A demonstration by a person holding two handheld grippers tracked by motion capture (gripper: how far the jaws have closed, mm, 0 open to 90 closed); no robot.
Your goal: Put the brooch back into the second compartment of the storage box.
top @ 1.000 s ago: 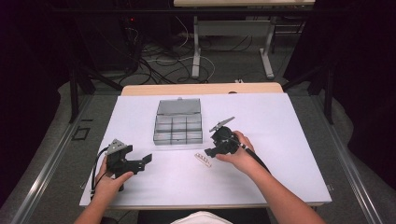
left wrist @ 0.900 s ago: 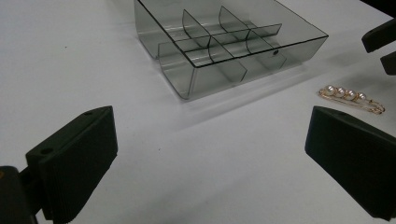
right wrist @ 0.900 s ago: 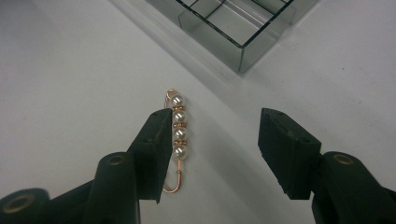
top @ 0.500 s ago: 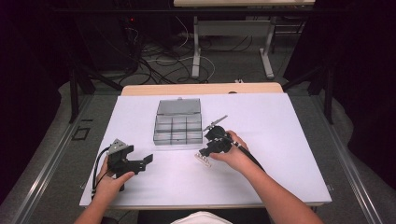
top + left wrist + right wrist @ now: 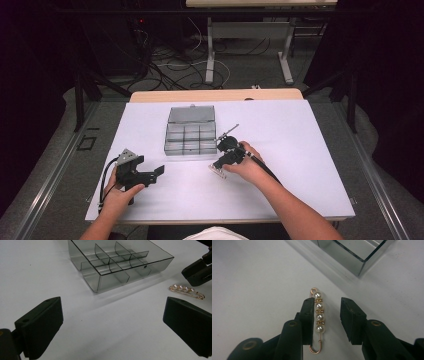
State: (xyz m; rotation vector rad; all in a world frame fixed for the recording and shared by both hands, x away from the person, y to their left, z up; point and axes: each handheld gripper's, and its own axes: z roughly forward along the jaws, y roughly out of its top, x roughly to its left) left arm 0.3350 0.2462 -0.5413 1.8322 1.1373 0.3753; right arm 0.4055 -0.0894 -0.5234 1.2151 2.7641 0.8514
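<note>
Our right tongs point(image 5: 325, 317) have just been closing around the pearl brooch pin point(image 5: 318, 315), which lies flat on the white surface point(image 5: 249, 290) beside the clear compartment box point(image 5: 352, 255); one pad touches it, the other stands off. We judge it light, slippery and delicate, best pinched across the pearls. Our left tongs point(image 5: 112, 325) gape empty.

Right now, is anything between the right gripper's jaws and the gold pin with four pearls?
Nothing visible. The right gripper straddles the gold pearl pin on the white table; its jaws have just been closing, a gap remaining at one jaw.
</note>
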